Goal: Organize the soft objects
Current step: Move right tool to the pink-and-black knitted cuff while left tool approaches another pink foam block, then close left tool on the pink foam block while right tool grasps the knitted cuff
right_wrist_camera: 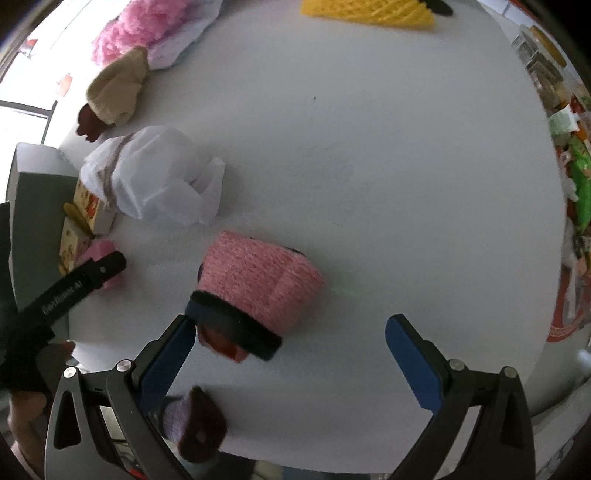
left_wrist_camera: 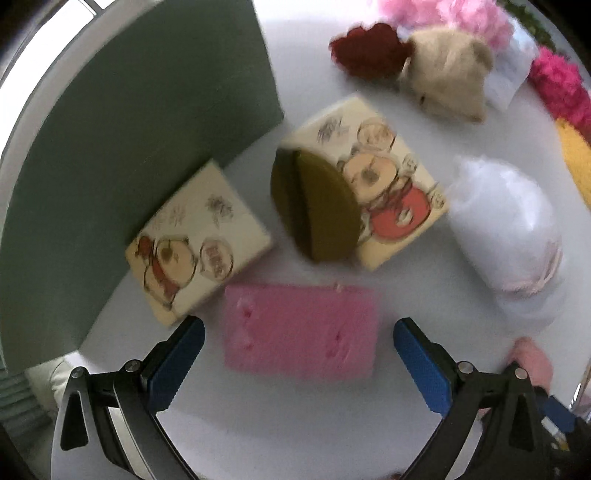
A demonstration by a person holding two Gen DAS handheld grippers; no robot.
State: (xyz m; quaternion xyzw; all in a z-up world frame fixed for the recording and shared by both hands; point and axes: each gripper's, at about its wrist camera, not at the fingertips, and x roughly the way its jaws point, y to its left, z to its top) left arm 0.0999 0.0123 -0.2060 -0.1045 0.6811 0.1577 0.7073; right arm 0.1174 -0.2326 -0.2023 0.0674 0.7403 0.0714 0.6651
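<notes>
In the left wrist view my left gripper (left_wrist_camera: 299,365) is open, its blue fingers either side of a pink sponge block (left_wrist_camera: 301,330) lying on the white table (left_wrist_camera: 295,424). Beyond it lie two cream cartoon-printed blocks (left_wrist_camera: 195,243) (left_wrist_camera: 388,184), the right one with an olive half-round piece (left_wrist_camera: 317,206) against it, and a white plastic bag (left_wrist_camera: 506,225). In the right wrist view my right gripper (right_wrist_camera: 290,354) is open just behind a pink knitted sock with a dark cuff (right_wrist_camera: 255,288). The left gripper (right_wrist_camera: 88,277) shows at the left there.
A green board (left_wrist_camera: 129,155) stands at the table's left. At the back lie a beige plush (left_wrist_camera: 448,77), a dark red fluffy item (left_wrist_camera: 369,50), pink fluff (right_wrist_camera: 133,29) and a yellow mesh piece (right_wrist_camera: 369,13). A purple and brown sock (right_wrist_camera: 195,424) lies at the near edge. Clutter lines the right side (right_wrist_camera: 576,177).
</notes>
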